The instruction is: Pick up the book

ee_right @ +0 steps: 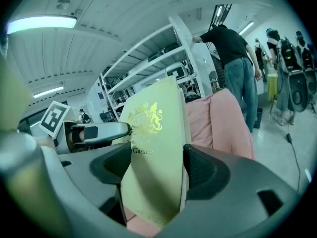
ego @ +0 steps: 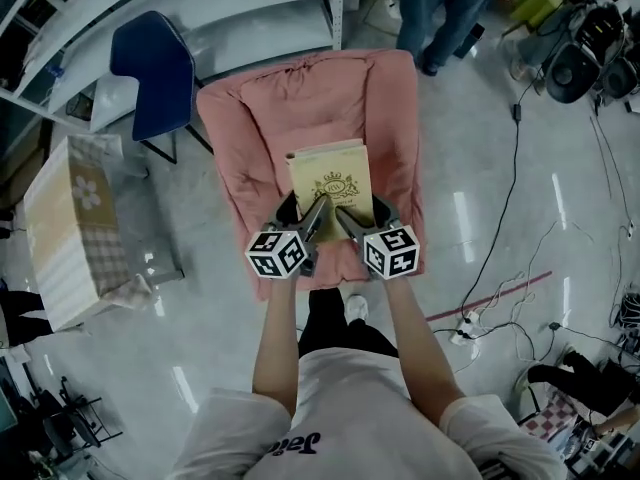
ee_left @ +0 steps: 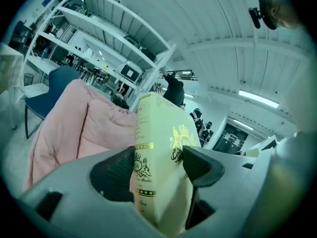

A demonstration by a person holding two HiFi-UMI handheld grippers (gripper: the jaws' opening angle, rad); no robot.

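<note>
Book [ego: 330, 173], cream, gold-crested, perhaps hardback, pinched by left gripper [ego: 303, 209] and right gripper [ego: 361, 212].

Both bare arms reach toward 12 o'clock in the head view, the left arm [ego: 275, 343] and right arm [ego: 415, 343] nearly parallel. The left gripper [ego: 305, 211] is clamped on the book [ego: 330, 178] at its 7 o'clock corner. The right gripper [ego: 362, 216] is clamped at its 5 o'clock corner, tips angled slightly inward.

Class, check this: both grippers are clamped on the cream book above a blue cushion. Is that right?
No. The head view shows a pink cushion; the left gripper and right gripper are clamped on the cream book above it.
</note>
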